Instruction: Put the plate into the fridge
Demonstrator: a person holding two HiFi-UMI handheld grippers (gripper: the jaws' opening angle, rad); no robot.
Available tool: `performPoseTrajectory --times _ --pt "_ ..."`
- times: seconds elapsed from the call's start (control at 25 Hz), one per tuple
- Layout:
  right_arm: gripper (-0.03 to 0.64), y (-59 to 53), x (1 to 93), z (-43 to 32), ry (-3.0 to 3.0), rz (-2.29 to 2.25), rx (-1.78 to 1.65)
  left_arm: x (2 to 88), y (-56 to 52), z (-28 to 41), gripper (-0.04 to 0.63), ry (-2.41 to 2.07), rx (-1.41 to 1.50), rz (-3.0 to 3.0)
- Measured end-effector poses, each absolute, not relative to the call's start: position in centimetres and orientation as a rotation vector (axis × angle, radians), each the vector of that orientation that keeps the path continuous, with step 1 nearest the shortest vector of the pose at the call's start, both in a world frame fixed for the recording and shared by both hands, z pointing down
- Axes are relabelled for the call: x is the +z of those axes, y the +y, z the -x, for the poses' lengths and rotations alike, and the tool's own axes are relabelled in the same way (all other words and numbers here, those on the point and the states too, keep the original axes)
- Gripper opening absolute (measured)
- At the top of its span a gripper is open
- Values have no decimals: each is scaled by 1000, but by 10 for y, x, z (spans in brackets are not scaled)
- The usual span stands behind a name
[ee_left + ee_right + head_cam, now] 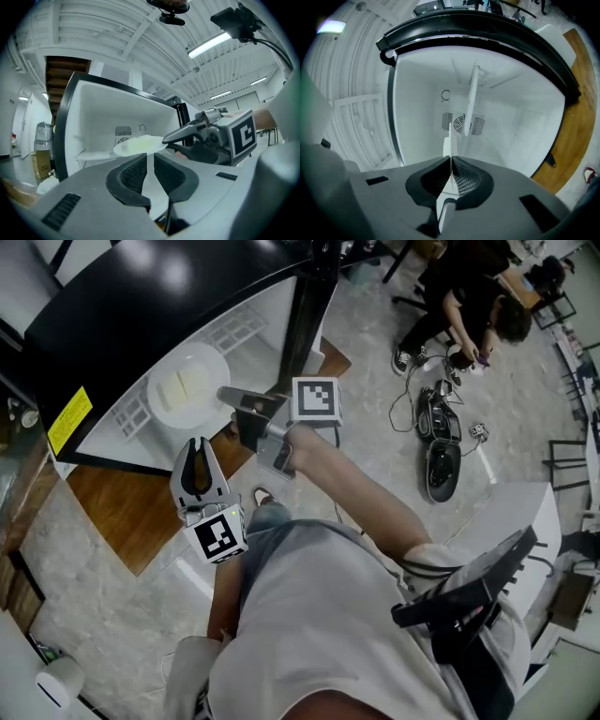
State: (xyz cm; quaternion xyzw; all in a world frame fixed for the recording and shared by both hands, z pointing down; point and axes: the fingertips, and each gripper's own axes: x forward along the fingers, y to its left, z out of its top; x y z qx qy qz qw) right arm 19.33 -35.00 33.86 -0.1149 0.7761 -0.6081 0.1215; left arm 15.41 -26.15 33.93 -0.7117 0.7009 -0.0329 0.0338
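The small black fridge stands open, its white inside lit. A white plate hangs level inside the opening, with my right gripper shut on its near rim. In the right gripper view the plate shows edge-on as a thin white line between the pads of the right gripper. My left gripper hovers lower, in front of the fridge, open with nothing between its fingers. From the left gripper I see the plate above a white shelf, with the right gripper on its rim.
The fridge's dark door edge stands right of the opening. A fan vent sits in the back wall. A wooden floor panel lies under the fridge. A seated person and black gear on the floor are far right.
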Motion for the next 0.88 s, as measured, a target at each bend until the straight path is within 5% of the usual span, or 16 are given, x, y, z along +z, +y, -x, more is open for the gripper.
performPoseTrajectory --times 0.88 --pt "26 -397 343 -141 2218 170 -1947 329 -347 -139 60 2276 -1 2184"
